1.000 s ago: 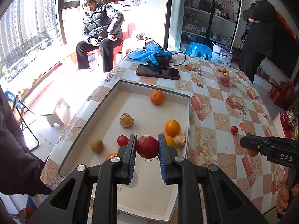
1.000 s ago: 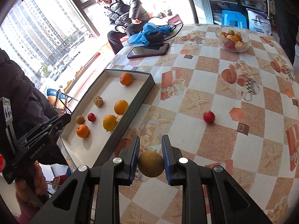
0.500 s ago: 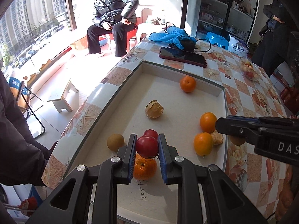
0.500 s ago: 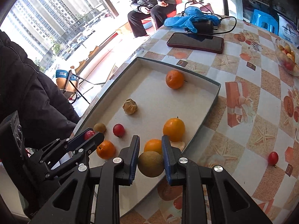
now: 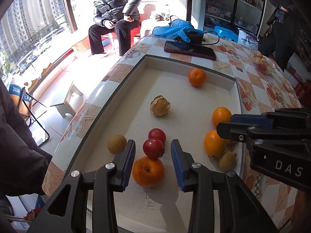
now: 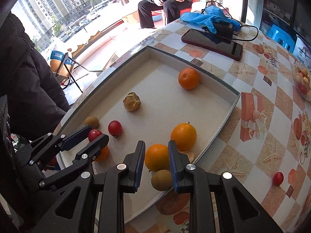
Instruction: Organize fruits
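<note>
A shallow white tray (image 5: pixel 190 62) (image 6: pixel 229 104) holds several fruits. My left gripper (image 5: pixel 152 152) is open above its near end; a red fruit (image 5: pixel 153 148) lies loose between the fingers, beside a second red fruit (image 5: pixel 157 134), an orange (image 5: pixel 148 171) and a brown fruit (image 5: pixel 117 144). My right gripper (image 6: pixel 156 162) is open over the tray's right edge; a yellow-brown fruit (image 6: pixel 161 180) lies loose between its fingers, next to an orange (image 6: pixel 157 156). A small red fruit (image 6: pixel 278 178) lies on the tablecloth outside the tray.
More oranges (image 6: pixel 188 78) (image 6: pixel 183 136) and a papery husked fruit (image 6: pixel 131 101) lie in the tray. A phone (image 6: pixel 211 43), a blue cloth with charger (image 6: pixel 210 20) and a glass fruit bowl (image 5: pixel 262 64) sit farther back. A person sits beyond the table.
Both grippers have opened. The left one let the red fruit down in the tray. The right one moved over the tray edge and let go of the yellow-brown fruit.
</note>
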`<state>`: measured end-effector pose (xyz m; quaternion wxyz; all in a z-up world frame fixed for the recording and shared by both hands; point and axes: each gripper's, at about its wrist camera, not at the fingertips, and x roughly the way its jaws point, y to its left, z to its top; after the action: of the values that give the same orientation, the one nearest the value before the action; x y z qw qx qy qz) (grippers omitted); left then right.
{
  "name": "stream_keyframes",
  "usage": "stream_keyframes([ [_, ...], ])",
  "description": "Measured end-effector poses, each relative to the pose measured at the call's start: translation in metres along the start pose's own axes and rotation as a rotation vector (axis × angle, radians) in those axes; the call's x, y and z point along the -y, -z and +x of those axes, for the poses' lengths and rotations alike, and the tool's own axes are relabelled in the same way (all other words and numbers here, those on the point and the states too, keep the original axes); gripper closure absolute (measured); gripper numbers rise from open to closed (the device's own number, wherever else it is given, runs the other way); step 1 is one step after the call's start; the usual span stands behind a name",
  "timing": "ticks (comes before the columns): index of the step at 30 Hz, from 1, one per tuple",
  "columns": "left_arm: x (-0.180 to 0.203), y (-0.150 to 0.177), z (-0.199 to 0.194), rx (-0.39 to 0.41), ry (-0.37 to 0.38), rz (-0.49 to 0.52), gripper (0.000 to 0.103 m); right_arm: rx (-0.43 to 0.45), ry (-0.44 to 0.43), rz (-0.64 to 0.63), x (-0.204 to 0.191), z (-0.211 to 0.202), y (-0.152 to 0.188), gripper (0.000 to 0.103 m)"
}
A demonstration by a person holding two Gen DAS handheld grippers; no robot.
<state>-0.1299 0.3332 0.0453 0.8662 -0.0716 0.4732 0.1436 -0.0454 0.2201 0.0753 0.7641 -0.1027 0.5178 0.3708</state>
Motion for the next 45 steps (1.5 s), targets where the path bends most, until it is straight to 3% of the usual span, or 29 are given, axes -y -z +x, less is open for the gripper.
stream_keyframes([
  [2,0.002,0.002,-0.006,0.029,-0.016,0.015,0.019,-0.006,0.013,-0.002,0.000,-0.001,0.001,0.076],
  [3,0.003,0.003,-0.009,0.037,-0.019,0.024,0.019,-0.012,0.016,0.001,0.001,-0.001,0.002,0.053],
  [4,0.004,0.004,-0.010,0.037,-0.018,0.032,0.019,-0.016,0.018,0.003,0.002,-0.002,0.002,0.012],
  [5,0.005,0.004,-0.011,0.034,-0.012,0.036,0.019,-0.014,0.022,0.005,0.003,-0.003,0.003,0.000],
  [10,0.009,0.006,-0.012,0.003,0.021,0.043,0.010,0.009,0.086,-0.032,0.001,-0.020,0.007,0.000],
  [11,0.010,0.007,-0.011,-0.015,0.030,0.044,0.000,0.000,0.105,-0.032,0.002,-0.021,0.008,0.000],
  [16,0.019,0.012,-0.015,-0.033,0.076,0.058,0.000,-0.070,0.123,-0.012,0.010,-0.019,0.018,0.000],
  [24,0.029,0.017,-0.014,-0.088,-0.004,0.086,0.000,-0.096,0.178,-0.061,0.006,-0.023,0.030,0.000],
  [28,0.034,0.020,-0.015,-0.099,-0.007,0.094,0.000,-0.112,0.202,-0.072,0.007,-0.023,0.035,0.000],
  [45,0.045,0.027,-0.018,-0.076,-0.048,0.131,0.000,-0.115,0.190,-0.044,0.017,-0.025,0.048,0.000],
])
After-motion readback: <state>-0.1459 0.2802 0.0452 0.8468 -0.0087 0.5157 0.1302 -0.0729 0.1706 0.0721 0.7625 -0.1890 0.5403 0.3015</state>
